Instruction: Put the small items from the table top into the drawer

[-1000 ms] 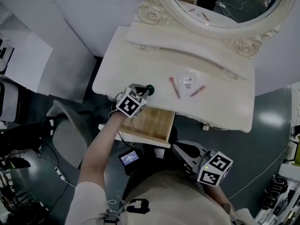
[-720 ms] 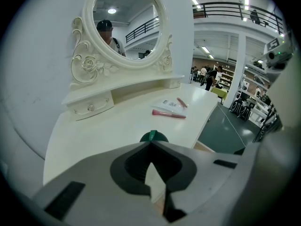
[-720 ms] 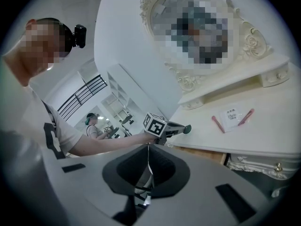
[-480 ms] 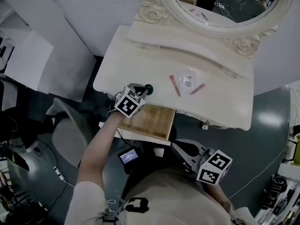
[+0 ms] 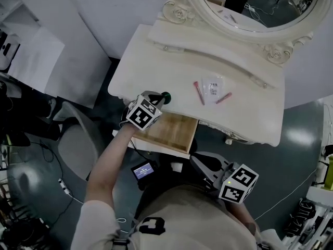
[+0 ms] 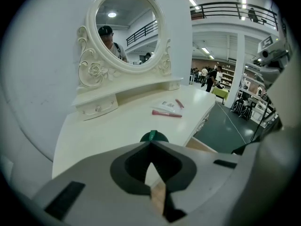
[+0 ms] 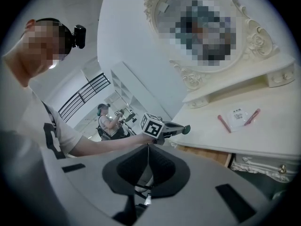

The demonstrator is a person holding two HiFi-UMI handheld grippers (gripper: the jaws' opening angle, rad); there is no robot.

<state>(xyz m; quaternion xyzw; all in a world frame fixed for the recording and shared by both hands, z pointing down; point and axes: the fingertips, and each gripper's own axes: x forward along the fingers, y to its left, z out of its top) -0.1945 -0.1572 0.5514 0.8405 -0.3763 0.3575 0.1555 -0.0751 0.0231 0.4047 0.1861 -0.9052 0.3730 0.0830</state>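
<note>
Vanity (image 5: 156,61) cream, oval mirror (image 5: 250,4) behind, dark floor (image 5: 302,124) around. Pink sticks (image 5: 199,92) and packet (image 5: 212,86) lie mid-top. Drawer (image 5: 166,132) open at front. Left gripper (image 5: 161,99) pinches green item (image 5: 165,96) over front edge. Right gripper (image 5: 200,165) jaws together, empty.

Packet (image 5: 212,85) on table (image 5: 156,61), drawer (image 5: 169,132) in front

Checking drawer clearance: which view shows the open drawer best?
Head view: the drawer, seen from above, shows its wooden bottom. Left gripper view catches only a wooden sliver; right gripper view only its edge under the table top.
</note>
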